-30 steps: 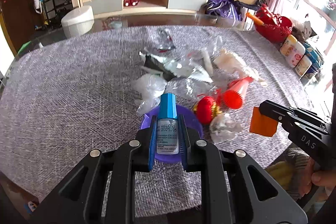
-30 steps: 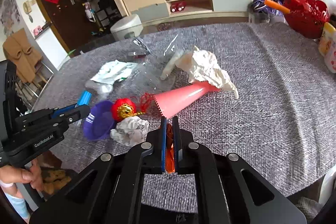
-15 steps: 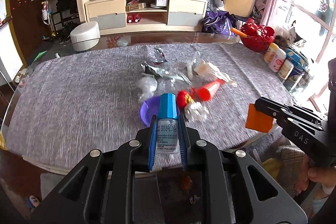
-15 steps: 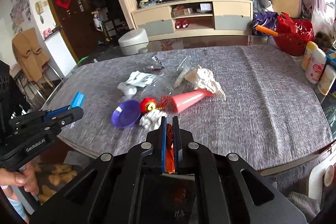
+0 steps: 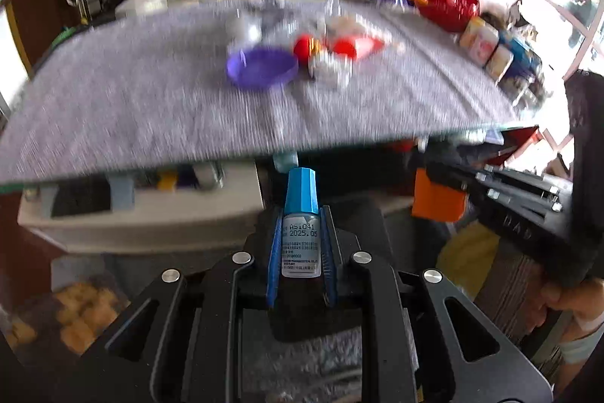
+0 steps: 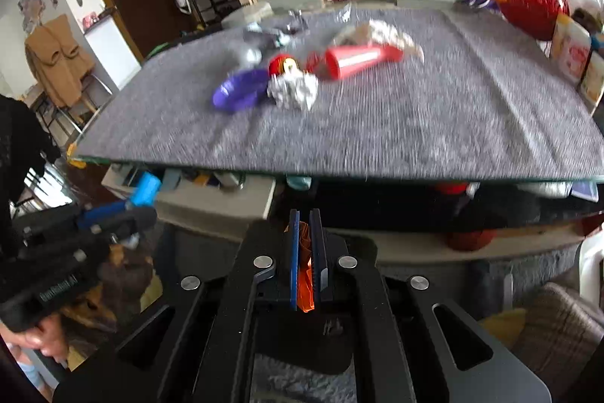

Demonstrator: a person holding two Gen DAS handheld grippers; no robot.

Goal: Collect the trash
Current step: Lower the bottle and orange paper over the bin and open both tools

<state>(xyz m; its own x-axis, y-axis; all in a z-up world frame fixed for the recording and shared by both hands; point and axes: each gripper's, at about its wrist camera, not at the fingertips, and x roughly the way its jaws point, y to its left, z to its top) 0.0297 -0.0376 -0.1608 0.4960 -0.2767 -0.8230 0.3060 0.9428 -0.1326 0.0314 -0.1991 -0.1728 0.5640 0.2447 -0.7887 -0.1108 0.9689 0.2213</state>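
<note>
While both claws hang off the near edge of the grey counter point(image 5: 151, 108), the left claw point(image 5: 301, 244) clamps a blue-capped vial point(image 5: 301, 214) and the right claw point(image 6: 305, 252) pinches an orange scrap point(image 6: 306, 274); remaining trash surrounds the purple dish point(image 5: 262, 67) at the far middle.

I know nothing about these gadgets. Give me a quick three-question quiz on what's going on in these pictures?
1. True or false: the left gripper is empty.
2. What colour is the scrap pinched in the right gripper?
3. The purple dish sits: A) on the grey tablecloth, B) on the floor, C) in a gripper.

Key: 1 false, it grips a small blue-capped bottle. 2 orange. 3 A.
</note>
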